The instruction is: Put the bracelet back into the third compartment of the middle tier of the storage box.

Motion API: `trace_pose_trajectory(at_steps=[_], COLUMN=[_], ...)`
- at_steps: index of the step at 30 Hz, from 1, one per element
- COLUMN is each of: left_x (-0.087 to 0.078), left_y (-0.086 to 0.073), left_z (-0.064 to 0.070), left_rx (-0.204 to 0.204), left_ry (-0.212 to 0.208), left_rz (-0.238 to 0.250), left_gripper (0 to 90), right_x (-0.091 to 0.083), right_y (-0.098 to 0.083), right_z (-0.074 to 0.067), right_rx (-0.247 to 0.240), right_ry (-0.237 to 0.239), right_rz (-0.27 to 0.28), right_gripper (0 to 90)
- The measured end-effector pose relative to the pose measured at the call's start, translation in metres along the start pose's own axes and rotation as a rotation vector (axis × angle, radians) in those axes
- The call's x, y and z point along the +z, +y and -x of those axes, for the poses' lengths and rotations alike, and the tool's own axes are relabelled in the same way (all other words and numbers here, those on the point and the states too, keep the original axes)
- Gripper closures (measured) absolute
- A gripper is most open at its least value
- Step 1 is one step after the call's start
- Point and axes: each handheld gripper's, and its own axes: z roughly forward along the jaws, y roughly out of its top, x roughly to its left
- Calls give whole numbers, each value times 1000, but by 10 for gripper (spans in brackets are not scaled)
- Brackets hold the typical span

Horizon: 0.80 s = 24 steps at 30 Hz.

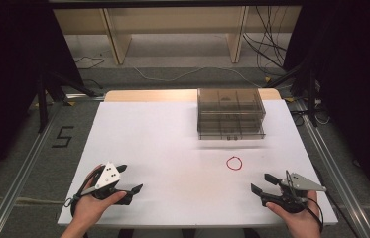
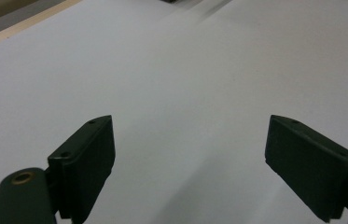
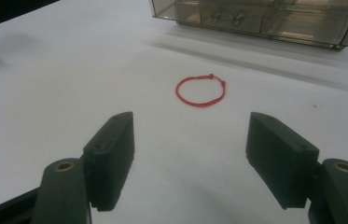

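Observation:
A thin red cord bracelet (image 1: 234, 163) lies flat on the white table (image 1: 172, 148), right of centre; the right gripper view has the bracelet (image 3: 200, 90) a short way ahead of the jaws. A clear smoky drawer box (image 1: 230, 113) stands behind it, drawers shut. Near the front right edge a hand holds my right gripper (image 1: 264, 182), jaws wide open around bare table (image 3: 190, 158). At the front left my left gripper (image 1: 129, 178) is held low over the table, also open and empty (image 2: 190, 154).
The drawer box (image 3: 260, 18) has small knobs on its front. Metal rails run along both sides of the table. Behind it stand a wooden shelf frame (image 1: 172, 29) and loose cables on the floor. A black "5" (image 1: 63, 136) marks the floor at left.

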Motion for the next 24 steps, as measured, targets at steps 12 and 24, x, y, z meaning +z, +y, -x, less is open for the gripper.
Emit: trace_pose_trajectory(at_steps=[12, 24], left_x=[1, 1], left_y=[-2, -2], left_z=[0, -1], left_rx=[-11, -10], left_ry=[-3, 4], left_rz=[-8, -13], left_gripper=[160, 160], right_x=[4, 15], right_y=[3, 8], right_z=[0, 1], right_rx=[-4, -7], right_ry=[-10, -22], right_rz=[-9, -34], right_gripper=[354, 371])
